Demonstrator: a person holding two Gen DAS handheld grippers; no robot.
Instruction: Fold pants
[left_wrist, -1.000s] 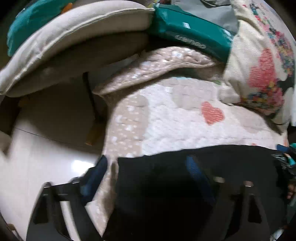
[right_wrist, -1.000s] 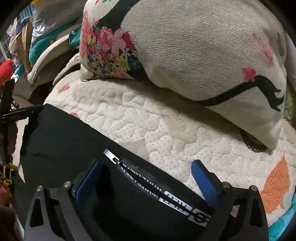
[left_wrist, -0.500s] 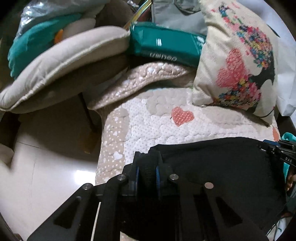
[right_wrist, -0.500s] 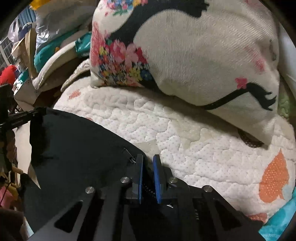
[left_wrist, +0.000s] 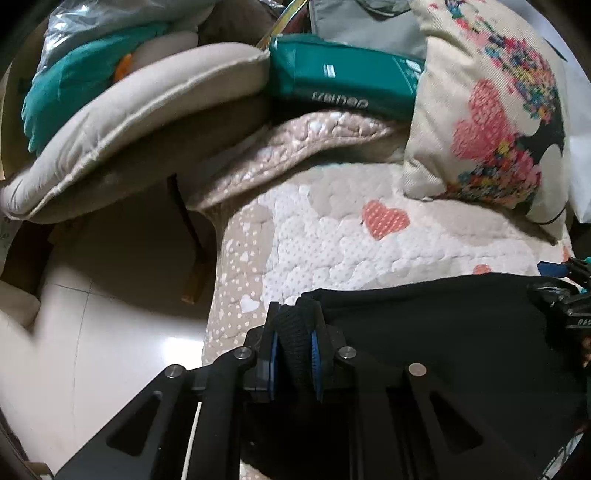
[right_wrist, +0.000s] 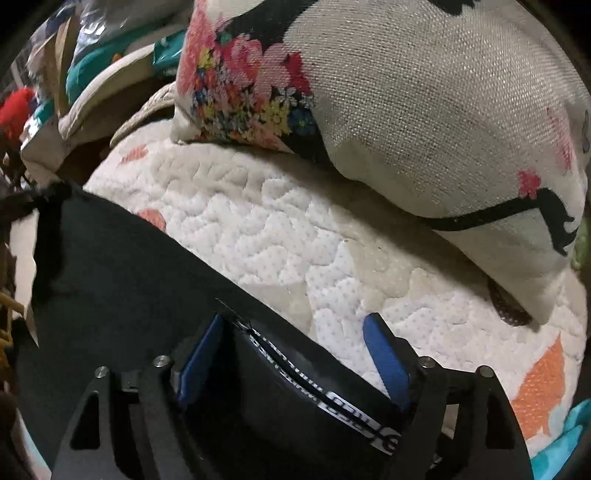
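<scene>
While both handheld grippers work at the near edge of a quilted bed cover (left_wrist: 369, 266), a pair of black pants (left_wrist: 443, 325) lies spread flat across that cover, filling the near part of both views. Seen from the left wrist camera, the left gripper (left_wrist: 294, 354) is clamped on a bunched fold at the left end of the pants; dark ribbed fabric bulges up between its two blue pads (left_wrist: 274, 358), which press in from either side. Far off to the right in that same view, part of the right gripper (left_wrist: 561, 291) shows at the other end of the garment.

From the right wrist camera, the right gripper (right_wrist: 291, 354) has its jaws spread wide apart, holding nothing. The edge of the pants (right_wrist: 129, 280), carrying a white printed strip (right_wrist: 332, 398), runs between its blue pads (right_wrist: 384, 362); whether either pad touches the cloth cannot be told. Its right pad sits over the bare white quilt (right_wrist: 295, 240).

Beyond the pants, the cover is cream-white with dotted stitching and coral heart patches (left_wrist: 386, 219). A large linen pillow (right_wrist: 424, 110) printed with a black figure and bright flowers rests on the far side of the bed. To the far left sit a beige cushion (left_wrist: 129, 122) and a teal package (left_wrist: 343, 85), with pale floor (left_wrist: 92, 332) below the left bed edge.
</scene>
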